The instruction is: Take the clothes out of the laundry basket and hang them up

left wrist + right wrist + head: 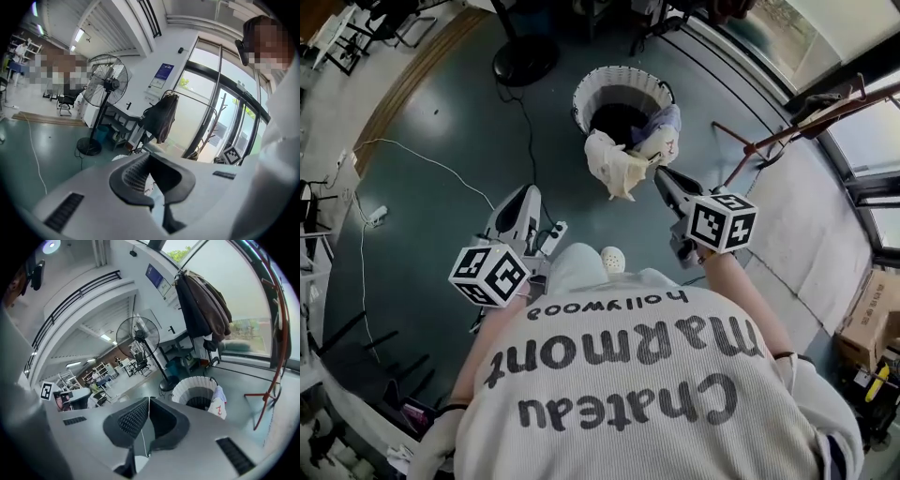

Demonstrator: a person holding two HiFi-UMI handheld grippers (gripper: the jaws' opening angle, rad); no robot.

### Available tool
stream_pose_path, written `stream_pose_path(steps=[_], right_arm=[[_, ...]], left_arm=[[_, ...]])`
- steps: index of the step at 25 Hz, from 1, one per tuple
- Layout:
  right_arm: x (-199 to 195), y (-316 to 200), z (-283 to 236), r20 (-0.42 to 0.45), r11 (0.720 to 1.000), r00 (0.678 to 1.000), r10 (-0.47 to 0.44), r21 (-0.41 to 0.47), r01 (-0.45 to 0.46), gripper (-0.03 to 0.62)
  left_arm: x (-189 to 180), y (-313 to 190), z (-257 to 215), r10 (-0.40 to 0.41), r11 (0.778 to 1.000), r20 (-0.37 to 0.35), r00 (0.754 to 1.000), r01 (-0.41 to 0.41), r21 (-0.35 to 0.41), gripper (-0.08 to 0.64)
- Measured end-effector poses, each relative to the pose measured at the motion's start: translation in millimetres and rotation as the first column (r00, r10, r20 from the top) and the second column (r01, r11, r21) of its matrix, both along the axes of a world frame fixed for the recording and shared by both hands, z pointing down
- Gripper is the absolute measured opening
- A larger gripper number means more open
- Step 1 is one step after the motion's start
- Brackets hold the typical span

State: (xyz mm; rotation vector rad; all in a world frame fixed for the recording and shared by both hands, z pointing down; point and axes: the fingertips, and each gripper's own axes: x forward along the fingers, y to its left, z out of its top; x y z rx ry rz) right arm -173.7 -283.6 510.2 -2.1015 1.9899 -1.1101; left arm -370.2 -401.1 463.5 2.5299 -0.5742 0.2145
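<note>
A white ribbed laundry basket (598,89) stands on the grey floor ahead of me. A cream garment (614,164) hangs over its near rim, with a lavender one (664,120) beside it. My right gripper (660,176) is shut and empty, its tip just right of the cream garment and apart from it. The right gripper view shows the shut jaws (148,400), with the basket (192,389) and the draped garment (218,404) beyond them. My left gripper (528,197) is held lower at the left, shut on nothing (149,157). Dark coats (201,305) hang on a rack.
A reddish-brown coat rack (797,131) stands right of the basket by the glass wall. A standing fan's round base (525,58) sits far left of the basket, with its cable (525,122) trailing on the floor. A cardboard box (865,323) is at the right edge.
</note>
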Motion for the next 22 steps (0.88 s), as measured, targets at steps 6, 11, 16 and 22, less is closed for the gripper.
stream_pose_path(steps=[6,11,16,22], right_arm=[[-13.5,6.0,105.6,0.095,0.976,0.994,-0.048,-0.208,0.067,0.032],[-18.8,17.1,188.5,0.174,0.932,0.983,-0.05,-0.345,0.109,0.033],[-6.6,4.0,261.4,0.176,0.902,0.984,-0.022,-0.422,0.096,0.034],[15.4,-24.5,337.5,0.176,0.873,0.983,0.049,-0.485,0.043,0.152]], left_arm=[[3.9,-19.1,52.9,-0.026,1.0,0.124,0.992,0.026,0.005,0.008],[4.0,-38.4,112.2,0.005,0.997,0.213,0.977,0.011,-0.075,0.008],[15.4,-64.9,169.1,0.062,0.99,0.277,0.959,-0.024,-0.14,0.008],[23.9,-96.1,213.5,0.135,0.98,0.302,0.944,-0.082,-0.183,0.008]])
